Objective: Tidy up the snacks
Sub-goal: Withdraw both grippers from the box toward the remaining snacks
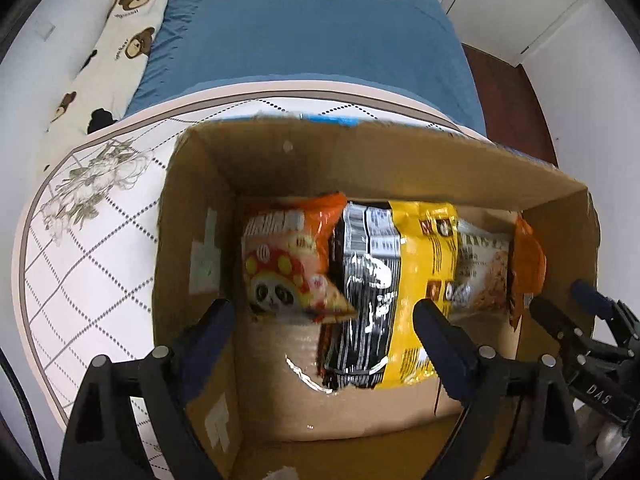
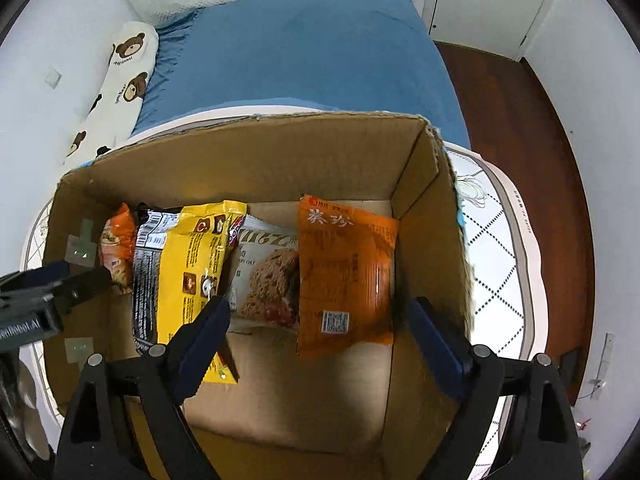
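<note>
An open cardboard box (image 1: pixel 280 160) (image 2: pixel 248 152) stands on a round table. Inside, snack packs stand in a row: an orange panda bag (image 1: pixel 292 256) (image 2: pixel 118 246) at the left, a black and yellow bag (image 1: pixel 384 292) (image 2: pixel 180 268), a grey oat cookie pack (image 1: pixel 484 264) (image 2: pixel 268 276), and an orange pack (image 2: pixel 346 276) (image 1: pixel 528 260) at the right. My left gripper (image 1: pixel 324 328) is open over the box's left half, empty. My right gripper (image 2: pixel 316 324) is open over the right half, just before the orange pack, empty.
The round table (image 1: pixel 80 240) (image 2: pixel 504 240) has a white patterned cloth. Behind it is a bed with a blue sheet (image 1: pixel 312 28) (image 2: pixel 304 44) and a bear-print pillow (image 1: pixel 116 48). Dark wood floor (image 2: pixel 540 128) lies to the right.
</note>
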